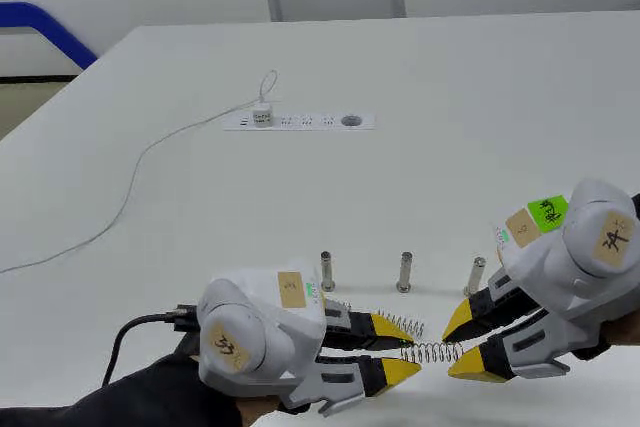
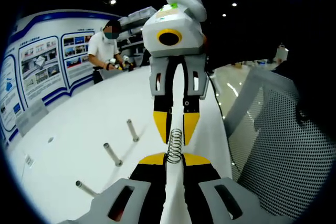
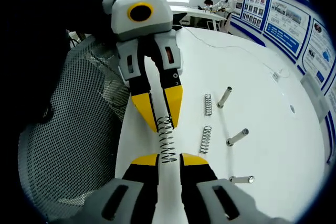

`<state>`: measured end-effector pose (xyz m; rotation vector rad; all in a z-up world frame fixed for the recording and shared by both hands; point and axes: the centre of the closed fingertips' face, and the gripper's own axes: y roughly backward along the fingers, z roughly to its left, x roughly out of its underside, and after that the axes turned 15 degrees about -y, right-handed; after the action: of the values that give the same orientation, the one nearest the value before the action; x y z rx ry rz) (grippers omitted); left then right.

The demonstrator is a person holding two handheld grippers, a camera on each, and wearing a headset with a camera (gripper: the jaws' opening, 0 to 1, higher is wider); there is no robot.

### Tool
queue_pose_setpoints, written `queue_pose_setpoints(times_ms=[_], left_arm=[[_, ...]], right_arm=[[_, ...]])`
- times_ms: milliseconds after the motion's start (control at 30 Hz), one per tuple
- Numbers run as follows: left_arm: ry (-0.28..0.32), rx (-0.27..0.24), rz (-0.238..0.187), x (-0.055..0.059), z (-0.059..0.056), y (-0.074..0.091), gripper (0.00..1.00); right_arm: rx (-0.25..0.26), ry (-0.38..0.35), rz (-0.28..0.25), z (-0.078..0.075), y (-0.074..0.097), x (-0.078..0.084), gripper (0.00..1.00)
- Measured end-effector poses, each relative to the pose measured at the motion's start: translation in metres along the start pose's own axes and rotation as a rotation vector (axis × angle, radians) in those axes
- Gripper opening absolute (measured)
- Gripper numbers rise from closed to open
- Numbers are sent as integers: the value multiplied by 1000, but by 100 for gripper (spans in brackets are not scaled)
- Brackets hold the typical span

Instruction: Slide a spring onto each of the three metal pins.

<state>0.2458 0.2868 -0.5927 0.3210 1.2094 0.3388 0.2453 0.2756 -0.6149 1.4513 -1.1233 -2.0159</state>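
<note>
Head view: the left gripper [image 1: 415, 347] and the right gripper [image 1: 447, 357] meet tip to tip at the near edge of the desk [image 1: 300, 197], right of its middle. The spring [image 1: 430, 352] lies level between them, one end inside each pair of yellow jaws. Both pairs look only a little parted. The three pins [image 1: 404, 272] stand upright in a row just behind the grippers. Two loose springs [image 1: 405, 325] lie on the desk between that row and the left gripper.

Left gripper view: the left gripper [image 2: 173, 158] has its jaws drawn in on the near end of the spring [image 2: 174, 149], with the coil filling the narrow gap. The right gripper [image 2: 175, 141] comes in from above, its jaws on either side of the far end. The pins [image 2: 112, 154] stand off to the left.

Right gripper view: the right gripper [image 3: 169, 158] has its jaws a little wider than the coil. They sit around the near end of the spring [image 3: 166, 140], but I cannot tell whether they pinch it. The left gripper [image 3: 164, 127] has its tips pressed on the far end. The loose springs [image 3: 205, 140] and the pins [image 3: 237, 137] lie to the right.
</note>
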Motion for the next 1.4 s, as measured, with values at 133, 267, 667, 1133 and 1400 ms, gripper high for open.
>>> queue_pose_setpoints(times_ms=[133,267,667,1133,1400], left_arm=[[3,-3,-6,-2,-1,0,11],[14,-1,10,4,-2,-1,11],[19,-10,23,7,0,-1,10],[40,-12,7,5,-1,-1,10],[61,-28,4,5,2,-2,17]], right_arm=[[4,3,7,0,0,4,13],[-4,-14,-20,3,6,-3,12],[-37,-27,-106,15,15,-34,12],[-21,7,-79,18,10,-38,12],[-13,-8,-63,13,14,-39,12]])
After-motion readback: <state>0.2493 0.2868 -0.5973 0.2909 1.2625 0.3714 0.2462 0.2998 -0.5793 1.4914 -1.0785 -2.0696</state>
